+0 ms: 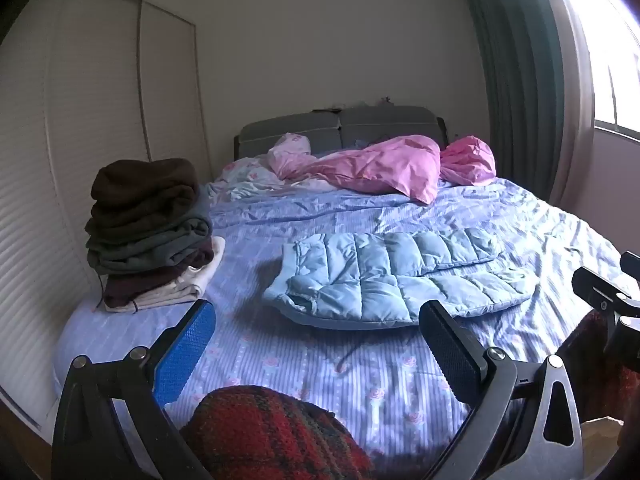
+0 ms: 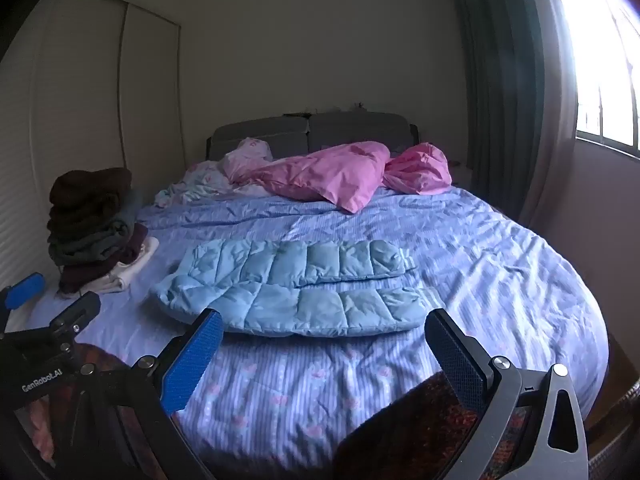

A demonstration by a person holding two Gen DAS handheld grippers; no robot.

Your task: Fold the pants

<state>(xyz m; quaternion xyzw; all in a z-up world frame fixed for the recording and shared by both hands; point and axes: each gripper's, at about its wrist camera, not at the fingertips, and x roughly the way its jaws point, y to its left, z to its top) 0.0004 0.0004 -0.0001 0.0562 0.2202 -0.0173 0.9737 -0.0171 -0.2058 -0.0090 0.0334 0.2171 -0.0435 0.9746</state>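
Light blue quilted pants (image 1: pixel 396 276) lie flat across the middle of the bed, legs side by side pointing right, waist at the left; they also show in the right wrist view (image 2: pixel 296 286). My left gripper (image 1: pixel 320 348) is open and empty, held above the bed's near edge in front of the pants. My right gripper (image 2: pixel 324 354) is open and empty, just short of the pants' near edge. The right gripper shows at the right edge of the left wrist view (image 1: pixel 608 292), and the left gripper at the left of the right wrist view (image 2: pixel 52 304).
A stack of folded dark clothes (image 1: pixel 152 232) stands at the bed's left side. Pink bedding (image 1: pixel 384 168) is heaped by the grey headboard (image 1: pixel 340 126). A red plaid cloth (image 1: pixel 272 436) lies at the near edge. A louvred wardrobe (image 1: pixel 80 152) is left, curtain and window (image 1: pixel 600 60) right.
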